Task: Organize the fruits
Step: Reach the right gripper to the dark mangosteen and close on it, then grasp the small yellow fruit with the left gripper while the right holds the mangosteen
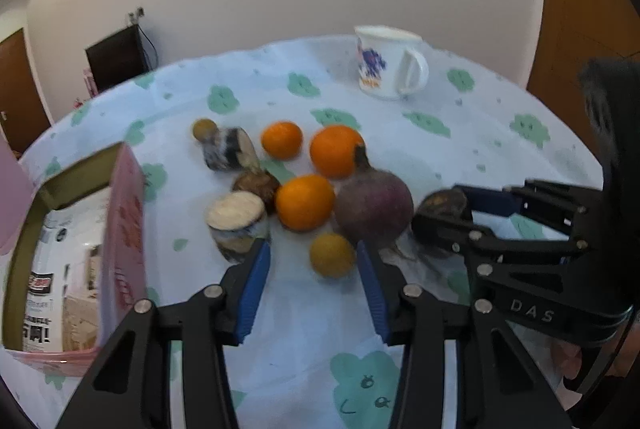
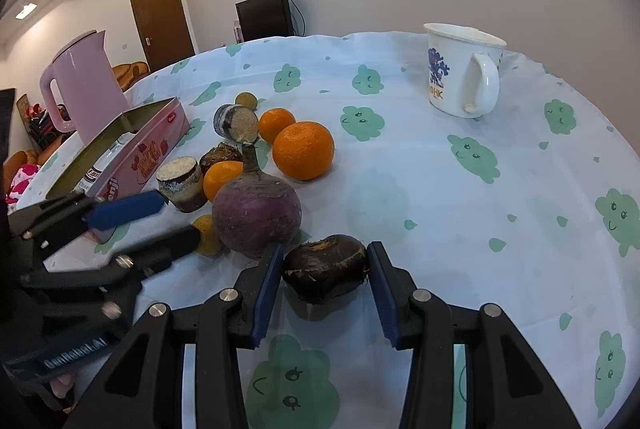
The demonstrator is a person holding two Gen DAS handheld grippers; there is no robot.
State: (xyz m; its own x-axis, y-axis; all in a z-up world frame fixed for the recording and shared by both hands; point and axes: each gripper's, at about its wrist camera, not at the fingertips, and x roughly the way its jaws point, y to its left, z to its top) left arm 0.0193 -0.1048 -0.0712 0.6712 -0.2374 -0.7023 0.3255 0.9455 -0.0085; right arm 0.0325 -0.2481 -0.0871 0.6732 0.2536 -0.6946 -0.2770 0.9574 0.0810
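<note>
Flanking a small yellow fruit (image 1: 332, 255) just left of the beet (image 1: 374, 203), the left tongs (image 1: 314, 285) stand open around it; right of the beet, the right tongs (image 2: 325, 287) grip a dark tuber (image 2: 326, 267).

Fruits clustered beside the pink tin (image 2: 132, 153).
Three oranges (image 2: 303, 149) sit right of the tin; a purple round root (image 2: 256, 213) lies upright-stemmed nearer the camera, a small yellow fruit (image 1: 332, 255) just beside it, and a dark brown tuber (image 2: 326, 267) lies nearest, right of the root.
</note>
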